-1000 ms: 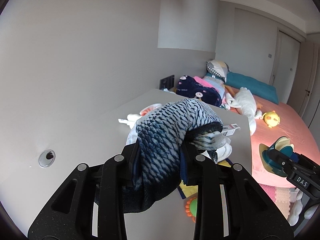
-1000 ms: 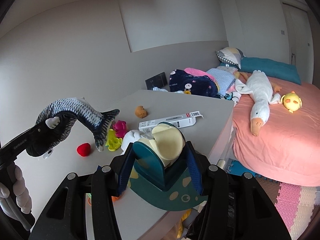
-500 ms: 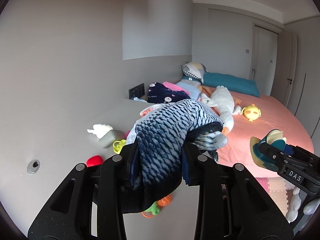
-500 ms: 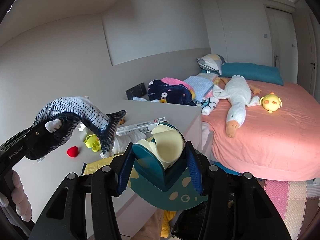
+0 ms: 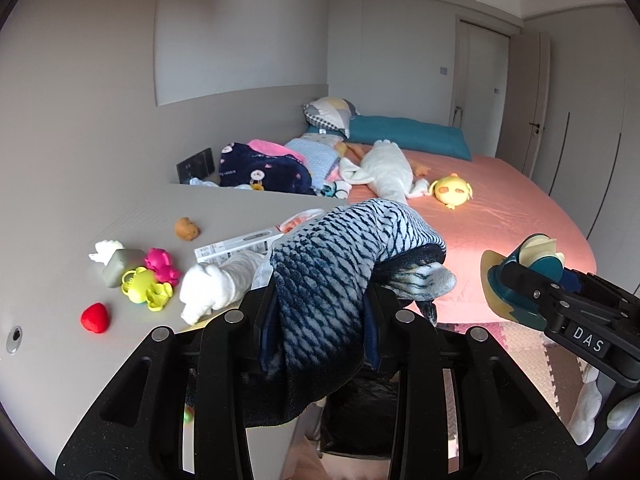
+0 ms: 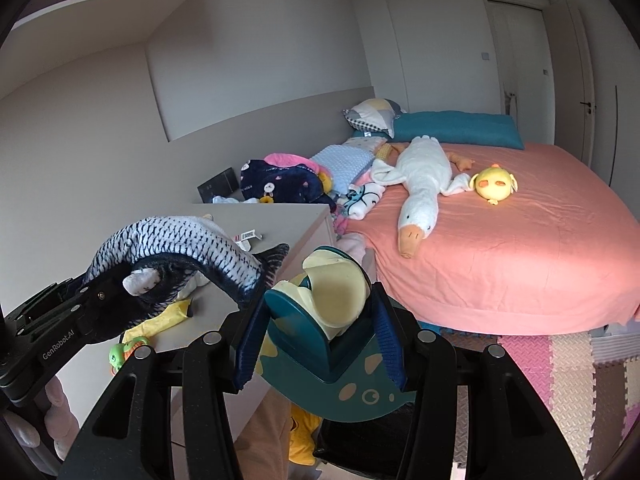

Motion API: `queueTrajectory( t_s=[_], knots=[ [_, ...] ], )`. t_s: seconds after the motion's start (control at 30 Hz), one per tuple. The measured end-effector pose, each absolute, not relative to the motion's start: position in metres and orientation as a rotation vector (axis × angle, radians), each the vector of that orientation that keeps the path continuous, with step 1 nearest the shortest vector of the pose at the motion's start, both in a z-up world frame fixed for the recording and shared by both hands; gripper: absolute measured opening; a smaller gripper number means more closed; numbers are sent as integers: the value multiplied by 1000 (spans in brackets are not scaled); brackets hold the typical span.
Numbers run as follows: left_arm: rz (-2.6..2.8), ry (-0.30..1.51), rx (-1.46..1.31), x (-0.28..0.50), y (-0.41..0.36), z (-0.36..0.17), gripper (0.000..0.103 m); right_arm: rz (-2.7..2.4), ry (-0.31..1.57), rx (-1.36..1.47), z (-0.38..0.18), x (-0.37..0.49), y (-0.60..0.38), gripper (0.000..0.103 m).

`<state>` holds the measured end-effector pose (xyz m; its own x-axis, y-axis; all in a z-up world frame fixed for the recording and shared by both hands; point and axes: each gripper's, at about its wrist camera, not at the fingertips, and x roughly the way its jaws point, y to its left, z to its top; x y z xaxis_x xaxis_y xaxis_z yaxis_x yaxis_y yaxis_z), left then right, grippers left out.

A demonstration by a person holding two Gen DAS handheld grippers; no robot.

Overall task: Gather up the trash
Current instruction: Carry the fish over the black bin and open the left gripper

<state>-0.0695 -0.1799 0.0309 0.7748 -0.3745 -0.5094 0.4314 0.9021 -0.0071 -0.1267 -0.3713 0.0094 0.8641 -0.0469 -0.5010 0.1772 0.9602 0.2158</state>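
box (image 5: 236, 246) label unreadable, partly hidden

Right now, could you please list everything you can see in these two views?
plush fish: one, blue-white scaled, clamped in left hand-held gripper
dinosaur toy: one, teal and cream, clamped in right hand-held gripper
small toys: several, red, yellow, pink, grey, white, brown, on the desk
long box: one, white, on desk
goose plush: one, white, on the bed
chick plush: one, yellow, beside goose
pillows: two, teal and patterned, bed head
clothes pile: navy, pink, blue, beyond the desk
floor mats: pink and beige
left hand-held gripper: black, closed on fish
right hand-held gripper: black, closed on dinosaur
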Motion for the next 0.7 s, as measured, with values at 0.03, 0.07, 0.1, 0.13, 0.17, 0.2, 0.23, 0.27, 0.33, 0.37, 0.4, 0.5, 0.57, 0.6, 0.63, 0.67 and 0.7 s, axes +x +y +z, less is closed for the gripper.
queueTrajectory(
  t_s=[0.03, 0.07, 0.1, 0.13, 0.17, 0.2, 0.23, 0.27, 0.33, 0.37, 0.4, 0.5, 0.57, 0.6, 0.63, 0.67, 0.7],
  knots=[
    [-447, 533, 119, -70, -187, 29, 34, -128, 520, 267, 7, -128, -376, 52],
    [-457, 539, 126, -72, -193, 28, 34, -137, 524, 272, 5, -128, -381, 52],
    [-466, 545, 133, -72, -199, 26, 34, -148, 528, 277, 3, -128, -386, 52],
    [-475, 553, 140, -72, -206, 23, 34, -159, 532, 281, 0, -129, -390, 52],
    [-484, 562, 147, -72, -213, 21, 34, -170, 537, 286, -2, -129, -396, 52],
    [-493, 571, 155, -72, -219, 17, 34, -180, 542, 292, -4, -130, -401, 52],
    [-502, 582, 164, -71, -224, 14, 35, -189, 548, 300, -6, -129, -406, 52],
    [-512, 594, 173, -70, -230, 10, 36, -198, 556, 309, -9, -128, -411, 52],
    [-538, 608, 180, -68, -239, 4, 57, -219, 577, 321, -14, -123, -419, 58],
    [-544, 605, 176, -68, -241, 2, 66, -243, 579, 326, -15, -123, -422, 65],
    [-534, 590, 174, -68, -242, 1, 78, -271, 569, 333, -16, -124, -426, 78],
    [-481, 546, 185, -67, -241, 3, 95, -307, 537, 350, -15, -126, -434, 80],
    [-470, 548, 186, -63, -236, 6, 95, -312, 535, 358, -15, -128, -438, 80],
    [-463, 551, 185, -62, -233, 7, 95, -314, 535, 361, -15, -127, -439, 80],
    [-458, 553, 183, -60, -229, 8, 95, -311, 540, 362, -16, -126, -438, 80],
    [-451, 556, 181, -58, -225, 9, 95, -308, 543, 361, -17, -125, -436, 80],
    [-443, 560, 181, -56, -220, 9, 95, -306, 545, 361, -18, -124, -435, 80]
  ],
)
